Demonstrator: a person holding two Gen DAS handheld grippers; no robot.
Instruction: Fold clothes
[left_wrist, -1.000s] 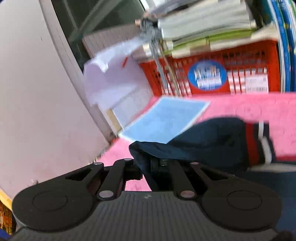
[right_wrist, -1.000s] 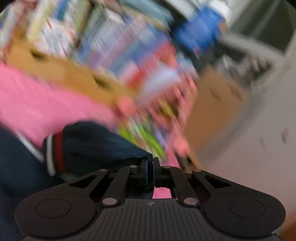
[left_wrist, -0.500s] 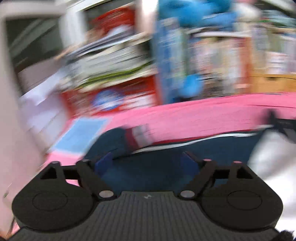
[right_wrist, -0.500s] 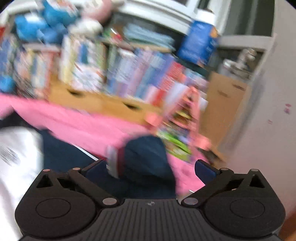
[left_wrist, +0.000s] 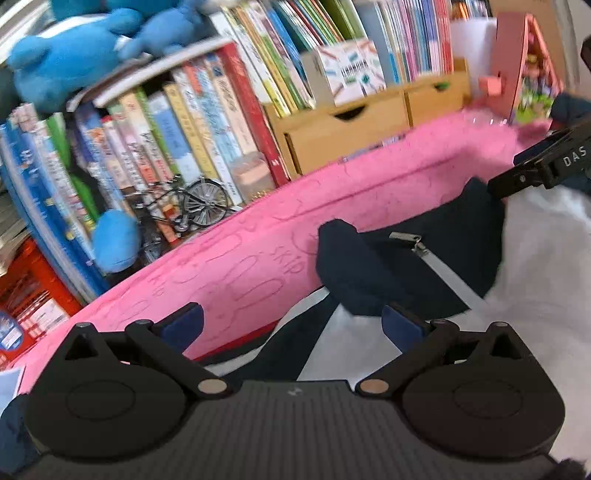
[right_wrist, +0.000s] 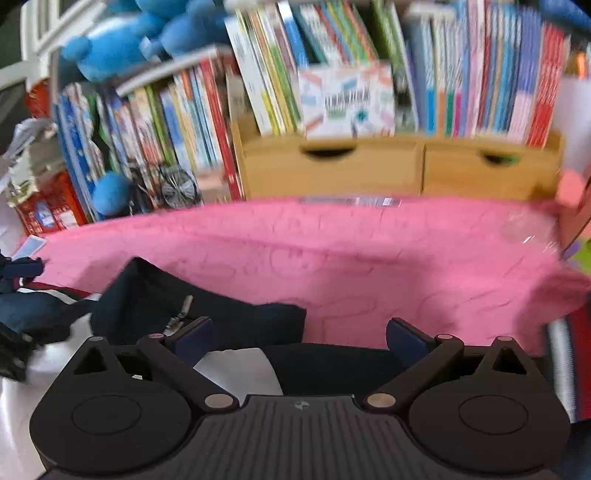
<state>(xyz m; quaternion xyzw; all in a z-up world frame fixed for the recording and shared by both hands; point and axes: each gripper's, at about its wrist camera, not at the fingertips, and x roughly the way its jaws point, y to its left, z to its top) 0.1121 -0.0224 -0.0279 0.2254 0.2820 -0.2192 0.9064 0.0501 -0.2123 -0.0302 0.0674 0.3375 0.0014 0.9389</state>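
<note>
Lying on the pink bench (right_wrist: 369, 258), the jacket (left_wrist: 406, 269) is gripped by neither: left gripper (left_wrist: 291, 325) fingers opening, right gripper (right_wrist: 299, 336) fingers closing, both wide apart.

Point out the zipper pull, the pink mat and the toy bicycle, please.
zipper pull (left_wrist: 416, 244): left wrist view, on its metal tab.
pink mat (right_wrist: 369, 258): right wrist view, on its bare middle.
toy bicycle (left_wrist: 199, 201): left wrist view, on a wheel.

Crowded bookshelf (right_wrist: 332, 74) behind wooden drawers (right_wrist: 399, 166)
</note>
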